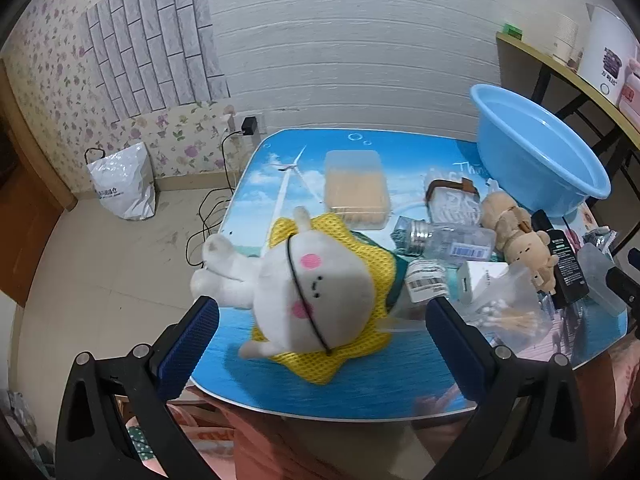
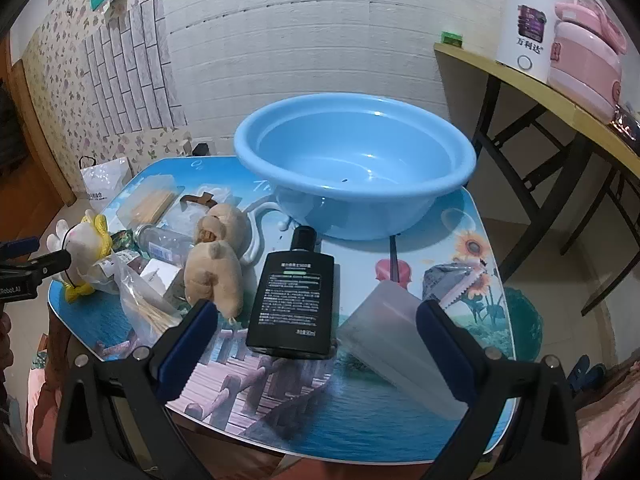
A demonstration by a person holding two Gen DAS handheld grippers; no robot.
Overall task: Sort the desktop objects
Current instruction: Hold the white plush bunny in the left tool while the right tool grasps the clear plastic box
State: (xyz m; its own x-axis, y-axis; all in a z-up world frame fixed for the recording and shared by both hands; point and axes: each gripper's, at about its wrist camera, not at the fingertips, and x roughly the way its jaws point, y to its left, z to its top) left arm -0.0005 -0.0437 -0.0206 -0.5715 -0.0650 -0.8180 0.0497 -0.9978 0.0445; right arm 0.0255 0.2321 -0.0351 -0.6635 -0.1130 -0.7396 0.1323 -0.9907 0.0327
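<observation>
A white plush toy [image 1: 308, 284] with pink cheeks lies on a yellow mesh pouch [image 1: 360, 256] on the picture-printed table [image 1: 360, 396]. My left gripper [image 1: 320, 316] hangs open around it, pads apart from it on both sides. Beyond it lie a clear box of sticks [image 1: 356, 190], small clear bottles [image 1: 452, 240], a brown plush [image 1: 516, 236] and a bag of cotton swabs [image 1: 508, 316]. My right gripper [image 2: 316, 316] stands open over a black flat bottle [image 2: 294, 296], beside a frosted plastic box [image 2: 396, 344]. An empty blue basin [image 2: 356, 160] sits at the table's back.
A white carrier bag [image 1: 124, 188] and a black cable [image 1: 212, 208] lie on the floor at the left. A side table [image 2: 560, 100] at the right carries a white appliance [image 2: 528, 16] and a pink cooker [image 2: 588, 48]. A silver snack packet [image 2: 452, 280] lies by the frosted box.
</observation>
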